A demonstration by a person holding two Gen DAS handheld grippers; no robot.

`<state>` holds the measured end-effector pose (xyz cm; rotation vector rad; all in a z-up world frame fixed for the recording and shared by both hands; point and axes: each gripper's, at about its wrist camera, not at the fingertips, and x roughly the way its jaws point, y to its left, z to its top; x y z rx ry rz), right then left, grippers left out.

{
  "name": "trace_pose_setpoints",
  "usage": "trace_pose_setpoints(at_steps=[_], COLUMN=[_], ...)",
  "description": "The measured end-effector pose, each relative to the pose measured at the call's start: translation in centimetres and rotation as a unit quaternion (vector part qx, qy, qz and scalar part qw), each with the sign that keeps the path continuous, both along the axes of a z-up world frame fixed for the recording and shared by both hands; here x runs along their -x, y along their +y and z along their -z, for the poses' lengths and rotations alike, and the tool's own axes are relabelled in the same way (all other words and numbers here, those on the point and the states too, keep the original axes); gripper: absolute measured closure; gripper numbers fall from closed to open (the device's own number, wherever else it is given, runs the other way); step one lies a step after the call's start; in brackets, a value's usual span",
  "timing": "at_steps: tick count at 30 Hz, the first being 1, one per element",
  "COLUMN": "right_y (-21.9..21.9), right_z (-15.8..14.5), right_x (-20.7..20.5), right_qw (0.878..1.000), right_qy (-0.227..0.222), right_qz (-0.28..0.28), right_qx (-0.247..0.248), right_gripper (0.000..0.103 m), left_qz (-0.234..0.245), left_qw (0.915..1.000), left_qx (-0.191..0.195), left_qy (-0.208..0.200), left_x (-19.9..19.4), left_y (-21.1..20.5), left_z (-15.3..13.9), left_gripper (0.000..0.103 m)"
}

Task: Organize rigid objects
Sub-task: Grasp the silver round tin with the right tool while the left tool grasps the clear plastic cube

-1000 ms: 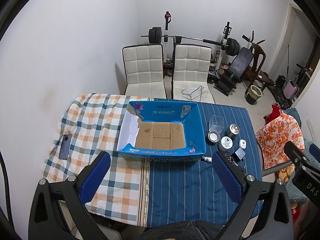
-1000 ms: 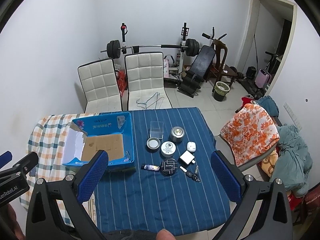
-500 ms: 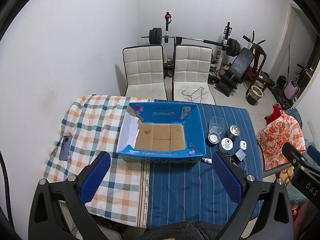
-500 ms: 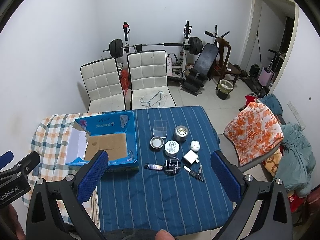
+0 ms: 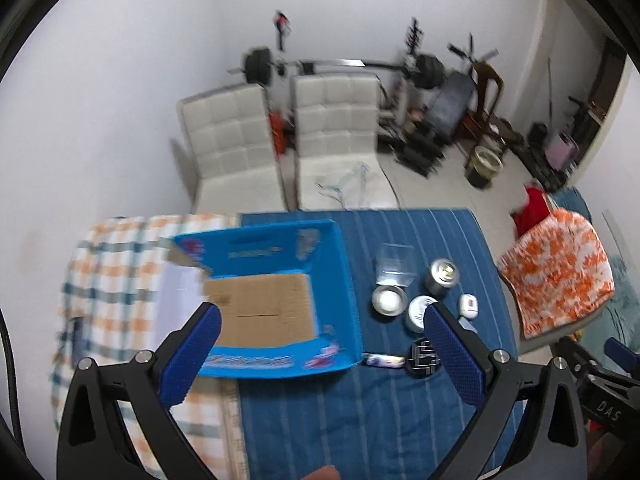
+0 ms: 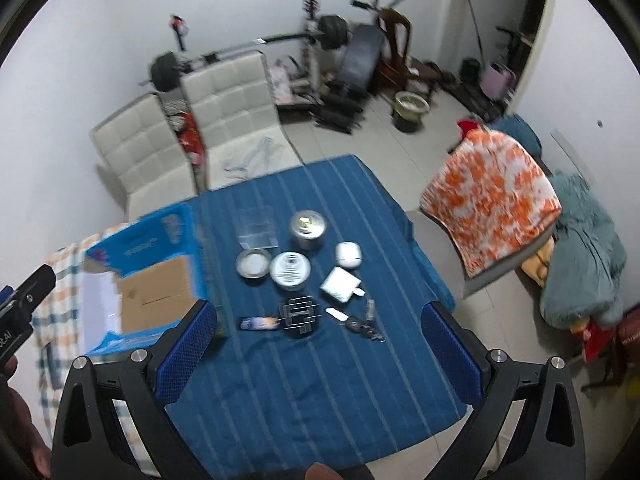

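Table [image 6: 328, 380]: box [image 6: 160, 292] left of right claw [image 6: 320, 352].

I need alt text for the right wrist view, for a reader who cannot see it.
The open right gripper hovers over a table with a blue striped cloth, holding nothing. Small items lie in a cluster there: tins, a clear box, a white case and keys. An empty blue cardboard box sits to their left.

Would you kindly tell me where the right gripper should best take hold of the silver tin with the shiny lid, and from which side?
Probably by its round side wall, coming down from above. The silver tin stands upright on the blue cloth, so fingers can straddle it. The white round tin and clear box sit close by, so spreading the fingers along the free far-near line looks safest.
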<state>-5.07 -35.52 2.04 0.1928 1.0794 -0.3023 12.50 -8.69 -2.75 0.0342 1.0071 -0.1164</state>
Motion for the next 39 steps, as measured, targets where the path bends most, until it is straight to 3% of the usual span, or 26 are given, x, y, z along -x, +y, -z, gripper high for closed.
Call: trace_pose_setpoints(at_steps=[8, 15, 20, 26, 28, 30, 32, 36, 39], right_y=[-6.2, -9.0, -9.2, -8.9, -8.8, -8.6, -8.6, -9.3, -11.1], right_z=[10.9, 23.4, 30.8, 35.1, 36.3, 37.7, 38.2, 38.3, 38.5], right_x=[-11.7, -22.0, -26.0, -28.1, -28.5, -29.0, -29.1, -28.3, -27.2], right_qw=[0.995, 0.983, 0.970, 0.961, 0.959, 0.954, 0.954, 0.957, 0.954], right_qy=[0.065, 0.144, 0.201, 0.227, 0.237, 0.244, 0.242, 0.242, 0.248], right_qz=[-0.003, 0.001, -0.001, -0.002, -0.002, -0.001, 0.002, -0.009, 0.002], right_qx=[-0.073, -0.112, -0.139, -0.157, -0.154, -0.173, -0.175, -0.160, -0.169], right_gripper=[0.000, 0.000, 0.002, 0.004, 0.011, 0.024, 0.025, 0.026, 0.026], left_qz=[0.029, 0.007, 0.000, 0.005, 0.006, 0.011, 0.027, 0.058, 0.066], left_qw=[0.9952, 0.9847, 0.9801, 0.9809, 0.9810, 0.9811, 0.9810, 0.9770, 0.9688], left_qx=[-0.007, -0.036, -0.052, -0.081, -0.077, -0.078, -0.079, -0.073, -0.072], left_qy=[0.093, 0.170, 0.191, 0.177, 0.178, 0.176, 0.175, 0.192, 0.228], left_x=[-10.8, -16.6, -18.9, -20.7, -21.0, -21.3, -21.2, -21.5, -22.2], left_y=[-7.9, -9.9, -10.3, -11.2, -11.3, -11.9, -12.8, -14.7, -15.5], left_z=[9.5, 17.9, 21.3, 21.7, 21.7, 21.7, 21.8, 23.0, 25.4], left_gripper=[0.000, 0.000, 0.000, 0.000, 0.000, 0.000, 0.000, 0.000, 0.000])
